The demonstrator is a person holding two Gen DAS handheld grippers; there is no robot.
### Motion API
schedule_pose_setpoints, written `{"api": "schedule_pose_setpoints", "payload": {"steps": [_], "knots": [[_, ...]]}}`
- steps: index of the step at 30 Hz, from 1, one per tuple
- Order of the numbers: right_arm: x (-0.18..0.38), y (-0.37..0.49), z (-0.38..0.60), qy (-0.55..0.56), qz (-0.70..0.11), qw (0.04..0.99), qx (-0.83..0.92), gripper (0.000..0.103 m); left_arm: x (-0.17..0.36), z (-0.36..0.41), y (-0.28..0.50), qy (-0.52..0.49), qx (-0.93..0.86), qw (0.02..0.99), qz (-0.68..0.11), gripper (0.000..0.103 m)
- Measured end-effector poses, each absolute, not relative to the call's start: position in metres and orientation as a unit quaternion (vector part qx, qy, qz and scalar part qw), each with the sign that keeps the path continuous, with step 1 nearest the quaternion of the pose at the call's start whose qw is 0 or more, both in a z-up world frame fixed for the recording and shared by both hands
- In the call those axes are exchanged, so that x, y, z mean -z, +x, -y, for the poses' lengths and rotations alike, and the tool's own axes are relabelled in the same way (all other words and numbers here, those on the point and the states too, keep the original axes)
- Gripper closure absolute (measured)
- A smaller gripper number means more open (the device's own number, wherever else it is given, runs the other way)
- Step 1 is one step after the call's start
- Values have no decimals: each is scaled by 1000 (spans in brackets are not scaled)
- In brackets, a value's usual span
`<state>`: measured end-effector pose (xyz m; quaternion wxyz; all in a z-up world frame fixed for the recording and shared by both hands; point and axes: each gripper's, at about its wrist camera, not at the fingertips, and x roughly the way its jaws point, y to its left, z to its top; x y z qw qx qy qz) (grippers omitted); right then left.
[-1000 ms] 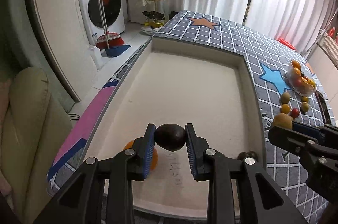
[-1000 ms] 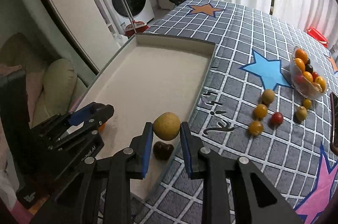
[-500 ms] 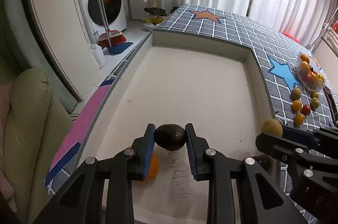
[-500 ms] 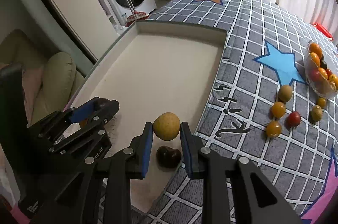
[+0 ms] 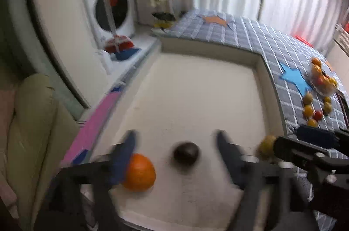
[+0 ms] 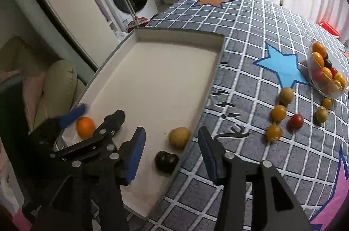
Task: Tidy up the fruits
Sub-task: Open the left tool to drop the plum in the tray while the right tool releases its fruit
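Both my grippers hang over the near end of the shallow white tray [image 6: 165, 82], which lies on the checked grey cloth [image 6: 250, 39] with stars. My left gripper [image 5: 175, 143] is opening, its fingers [image 5: 125, 152] blurred with motion and spread well apart; the dark round fruit [image 5: 186, 153] sits free between them, touching neither one, though the blur keeps me from telling whether it rests on the tray floor or is just above it. An orange [image 5: 139, 173] lies on the tray at about eight o'clock from that dark fruit, just beside my left finger. My right gripper [image 6: 171, 150] is opening too, its blue pads [image 6: 136, 153] clear of the yellow-brown fruit [image 6: 179, 136], which sits released on the tray floor hard against the right wall. Another dark fruit [image 6: 166, 161] lies just at seven o'clock from it, in the tray's near corner. From the right wrist view my left gripper shows at nine o'clock, beside the orange. Out on the cloth at three o'clock are six loose small fruits [image 6: 279, 112], yellow, red and greenish, near one another, and beyond them at two o'clock a clear bowl [image 6: 314, 78] heaped with more fruit.
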<state>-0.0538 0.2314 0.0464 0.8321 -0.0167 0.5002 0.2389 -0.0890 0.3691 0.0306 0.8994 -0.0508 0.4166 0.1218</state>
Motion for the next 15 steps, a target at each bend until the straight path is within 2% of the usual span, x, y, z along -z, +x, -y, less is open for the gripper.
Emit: {"api": "schedule_pose_setpoints", "payload": {"steps": [4,8,10,12,15], "knots": [[-49,-55,-221,-9,-500,834,-232,25,-34,-367,-88,-53,-115,901,-414,20],[-52,-61,-208,-3,-497,837,-227,19,-36,-359,-86,-45,-113,906,-406,20],[-52,-64,-200,-2,-501,838,-218,8,-36,-354,-86,-42,-108,907,-406,20],[-50,-65,-193,1,-505,837,-210,2,-35,-347,-84,-36,-101,907,-407,20],[-48,-71,-174,12,-508,838,-198,0,-29,-336,-80,-16,-92,903,-419,20]]}}
